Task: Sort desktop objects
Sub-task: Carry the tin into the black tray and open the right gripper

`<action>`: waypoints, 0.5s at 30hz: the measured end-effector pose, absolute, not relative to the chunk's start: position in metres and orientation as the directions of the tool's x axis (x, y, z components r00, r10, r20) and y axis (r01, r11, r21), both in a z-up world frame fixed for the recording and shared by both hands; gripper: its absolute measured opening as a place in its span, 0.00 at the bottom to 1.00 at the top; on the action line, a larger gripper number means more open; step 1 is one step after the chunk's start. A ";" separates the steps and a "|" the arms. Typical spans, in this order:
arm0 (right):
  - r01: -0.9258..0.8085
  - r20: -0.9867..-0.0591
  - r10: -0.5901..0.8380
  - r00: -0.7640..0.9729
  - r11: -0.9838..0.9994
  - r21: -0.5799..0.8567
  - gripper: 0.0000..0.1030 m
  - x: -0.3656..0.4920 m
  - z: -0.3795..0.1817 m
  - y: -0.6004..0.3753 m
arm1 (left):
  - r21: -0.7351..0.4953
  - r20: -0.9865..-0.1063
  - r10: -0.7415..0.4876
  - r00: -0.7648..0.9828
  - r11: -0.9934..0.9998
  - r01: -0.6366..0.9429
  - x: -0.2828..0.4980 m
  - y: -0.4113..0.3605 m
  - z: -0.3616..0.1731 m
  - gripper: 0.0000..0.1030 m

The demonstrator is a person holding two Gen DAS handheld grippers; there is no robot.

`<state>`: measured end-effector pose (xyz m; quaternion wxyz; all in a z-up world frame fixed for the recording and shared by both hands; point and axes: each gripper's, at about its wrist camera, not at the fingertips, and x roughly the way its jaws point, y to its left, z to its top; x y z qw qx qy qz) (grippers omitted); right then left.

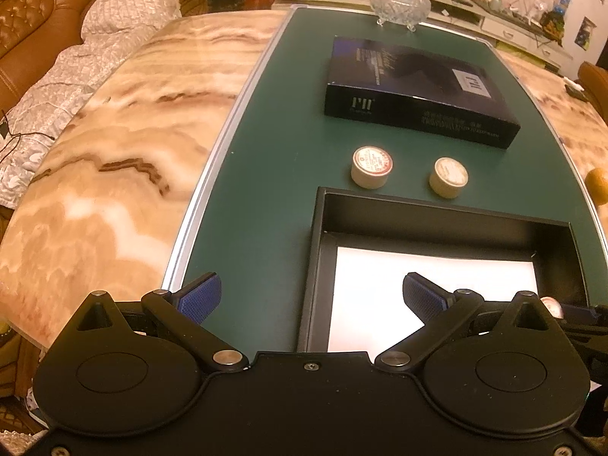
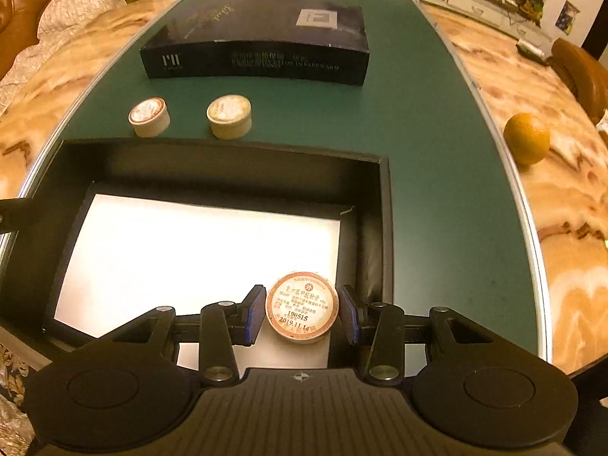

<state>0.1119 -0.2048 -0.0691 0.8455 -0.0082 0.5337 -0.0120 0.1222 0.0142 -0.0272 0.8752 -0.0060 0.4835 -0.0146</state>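
An open black box [image 1: 437, 212] with a white floor stands on the green mat [image 1: 266, 174]; it also shows in the right wrist view [image 2: 228, 159]. My right gripper [image 2: 302, 313] is inside the box at its near right corner, jaws a little apart on either side of a small round jar [image 2: 302, 306] with a red-printed lid; small gaps show beside the jar. Two more round jars [image 1: 371, 167] [image 1: 448, 177] stand just beyond the box, also in the right wrist view [image 2: 149, 116] [image 2: 229, 116]. My left gripper [image 1: 309, 298] is wide open and empty over the box's left wall.
A closed dark box [image 1: 418, 91] lies further back on the mat, with a glass lidded bowl [image 1: 399, 0] behind it. An orange [image 2: 527, 143] sits on the marble table [image 1: 114, 144] right of the mat. A sofa stands at the left.
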 end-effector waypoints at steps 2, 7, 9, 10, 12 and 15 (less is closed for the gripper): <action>0.013 -0.900 -0.036 0.434 0.999 -0.034 0.44 0.111 -0.070 -0.203 | -0.021 -0.848 -0.031 0.530 0.999 0.024 0.122 0.013 -0.028 1.00; 0.023 -0.896 -0.063 0.439 0.998 -0.059 0.44 0.110 -0.072 -0.199 | -0.017 -0.849 -0.027 0.527 1.000 0.023 0.124 0.013 -0.029 1.00; 0.028 -0.895 -0.055 0.442 0.998 -0.047 0.47 0.109 -0.071 -0.200 | -0.015 -0.850 -0.023 0.526 1.000 0.020 0.125 0.013 -0.029 1.00; 0.031 -0.894 -0.047 0.446 0.999 -0.037 0.49 0.109 -0.070 -0.201 | -0.015 -0.850 -0.022 0.526 1.000 0.018 0.125 0.013 -0.029 1.00; 0.042 -0.891 -0.033 0.452 0.999 -0.015 0.50 0.107 -0.067 -0.203 | -0.014 -0.850 -0.021 0.527 1.000 0.017 0.127 0.013 -0.029 1.00; 0.059 -0.879 -0.016 0.476 0.998 0.014 0.52 0.103 -0.059 -0.208 | -0.014 -0.849 -0.022 0.528 1.000 0.019 0.128 0.012 -0.028 1.00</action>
